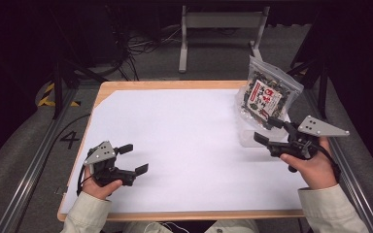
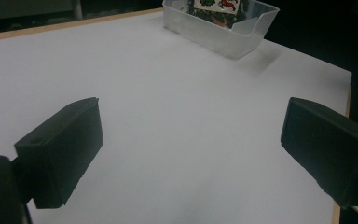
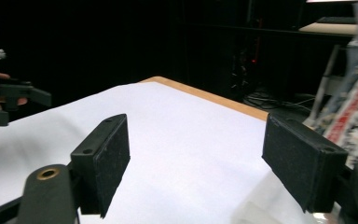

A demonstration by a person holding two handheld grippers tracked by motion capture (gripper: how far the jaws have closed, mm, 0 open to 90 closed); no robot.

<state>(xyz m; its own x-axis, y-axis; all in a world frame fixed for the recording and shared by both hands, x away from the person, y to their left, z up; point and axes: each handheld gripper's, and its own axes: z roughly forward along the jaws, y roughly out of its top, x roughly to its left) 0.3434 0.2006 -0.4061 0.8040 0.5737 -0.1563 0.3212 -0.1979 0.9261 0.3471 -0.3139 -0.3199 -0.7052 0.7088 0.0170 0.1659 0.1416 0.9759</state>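
Observation:
A clear bag of dark snacks with a red-and-white label (image 1: 267, 94) stands upright in a clear plastic tub (image 1: 245, 137) at the table's back right. My right gripper (image 1: 264, 129) hovers just beside the tub's near end, open, with nothing between its fingers. In the right gripper view its jaws (image 3: 196, 158) stand wide over the white sheet, and the bag (image 3: 354, 116) is blurred at the right edge. My left gripper (image 1: 135, 158) rests low at the front left, open and empty. In the left gripper view, beyond that gripper (image 2: 191, 144), the tub (image 2: 223, 35) lies far across the sheet.
A white sheet covers the wooden table (image 1: 175, 85). Behind the table stand a grey metal frame (image 1: 218, 29) and loose cables (image 1: 141, 46) on the floor. Metal rails (image 1: 34, 165) run along both sides. The left hand's gripper (image 3: 9, 100) appears far left in the right gripper view.

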